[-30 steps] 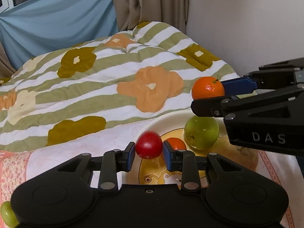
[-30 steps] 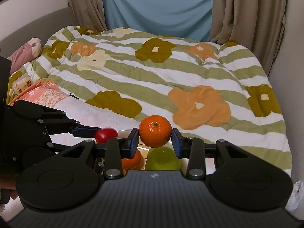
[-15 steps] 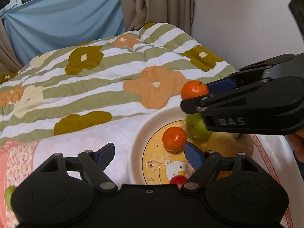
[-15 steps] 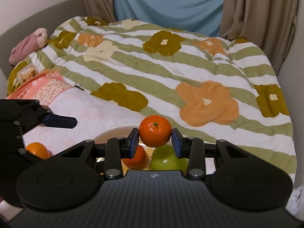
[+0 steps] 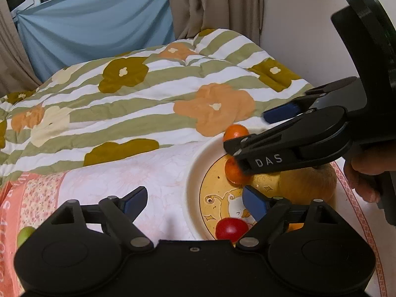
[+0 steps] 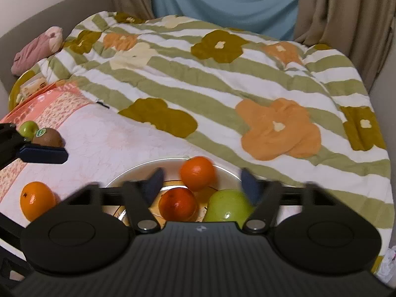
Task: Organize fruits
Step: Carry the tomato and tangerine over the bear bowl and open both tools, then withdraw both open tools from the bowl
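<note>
A white plate (image 5: 195, 170) with a yellow centre sits on the bed. On it lie a red fruit (image 5: 231, 228), an orange fruit (image 5: 235, 172), a large tan fruit (image 5: 307, 185) and a green apple (image 6: 229, 209). My left gripper (image 5: 195, 201) is open and empty at the plate's near left rim. My right gripper (image 6: 201, 182) is open over the plate, and a tangerine (image 6: 197, 176) sits free between its spread fingers, at the far rim. The right gripper also shows in the left wrist view (image 5: 250, 131).
Off the plate on the pink cloth (image 6: 104, 143) lie an orange (image 6: 37, 200), a kiwi (image 6: 48, 137) and a small green fruit (image 6: 28, 128). A flowered striped quilt (image 6: 222, 79) covers the bed behind. A wall stands at the right.
My left gripper opened and the red fruit dropped onto the plate. My right gripper then lowered and opened, letting go of the tangerine over the plate.
</note>
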{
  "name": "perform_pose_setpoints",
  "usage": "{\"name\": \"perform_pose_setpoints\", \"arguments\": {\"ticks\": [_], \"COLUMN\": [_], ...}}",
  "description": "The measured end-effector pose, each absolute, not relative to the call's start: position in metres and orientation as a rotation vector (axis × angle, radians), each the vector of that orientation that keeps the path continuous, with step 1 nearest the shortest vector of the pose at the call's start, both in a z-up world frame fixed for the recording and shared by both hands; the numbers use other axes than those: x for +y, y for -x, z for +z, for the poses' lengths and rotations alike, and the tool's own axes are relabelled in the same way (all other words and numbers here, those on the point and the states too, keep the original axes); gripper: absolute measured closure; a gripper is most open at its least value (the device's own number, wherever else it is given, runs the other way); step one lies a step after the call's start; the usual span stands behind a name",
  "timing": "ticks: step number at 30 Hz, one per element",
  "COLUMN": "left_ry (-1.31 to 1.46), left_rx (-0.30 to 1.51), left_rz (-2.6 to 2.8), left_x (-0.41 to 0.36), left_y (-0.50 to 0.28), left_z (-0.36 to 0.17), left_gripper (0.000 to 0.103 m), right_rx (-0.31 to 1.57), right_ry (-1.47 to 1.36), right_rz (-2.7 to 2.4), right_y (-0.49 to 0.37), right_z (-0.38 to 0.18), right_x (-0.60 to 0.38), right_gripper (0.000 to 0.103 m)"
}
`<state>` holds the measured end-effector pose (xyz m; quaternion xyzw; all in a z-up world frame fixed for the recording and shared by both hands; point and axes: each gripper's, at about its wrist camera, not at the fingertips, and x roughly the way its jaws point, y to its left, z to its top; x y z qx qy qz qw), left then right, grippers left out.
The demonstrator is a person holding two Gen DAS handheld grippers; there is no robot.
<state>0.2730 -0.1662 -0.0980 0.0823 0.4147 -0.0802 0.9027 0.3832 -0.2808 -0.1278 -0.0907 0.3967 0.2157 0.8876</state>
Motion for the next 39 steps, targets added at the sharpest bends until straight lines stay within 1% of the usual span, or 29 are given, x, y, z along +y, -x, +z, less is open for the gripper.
{"name": "perform_pose_setpoints", "arguments": {"ticks": [1,2,14,23,25,27,32,35,39], "left_ry": [-0.167,-0.167,-0.193,-0.192,-0.193,-0.183,-0.175,-0.195,-0.193], "left_rx": [0.854,0.853,0.843,0.792,0.777,0.761,0.718,0.699,0.732], "left_rz": [-0.162,-0.159,-0.164,-0.148,-0.132,-0.114,-0.062,-0.052,-0.064], "left_x": [-0.166,-0.166,-0.171,-0.169,-0.166,-0.161,-0.146,-0.135,-0.118], "left_y": [-0.272,-0.270,-0.257,-0.233,-0.223,-0.212,-0.180,-0.161,-0.144], "left_z": [-0.097,-0.097,-0.089,-0.059,-0.050,-0.042,-0.023,-0.017,-0.017], "left_gripper": [0.015,0.014,0.014,0.014,0.013,0.007,0.000,0.000,0.000], "right_rx": [0.812,0.805,0.787,0.740,0.728,0.719,0.687,0.662,0.653], "right_ry": [0.181,0.174,0.142,0.130,0.127,0.113,0.066,0.061,0.050], "right_rz": [0.441,0.435,0.419,0.413,0.416,0.421,0.409,0.392,0.375], "right_y": [-0.381,-0.380,-0.364,-0.331,-0.321,-0.312,-0.287,-0.269,-0.245], "right_z": [-0.127,-0.125,-0.105,-0.067,-0.058,-0.050,-0.031,-0.021,-0.013], "right_x": [-0.282,-0.284,-0.300,-0.308,-0.308,-0.309,-0.308,-0.305,-0.298], "right_gripper": [0.002,0.000,0.000,0.000,0.000,0.000,0.000,0.000,0.000]}}
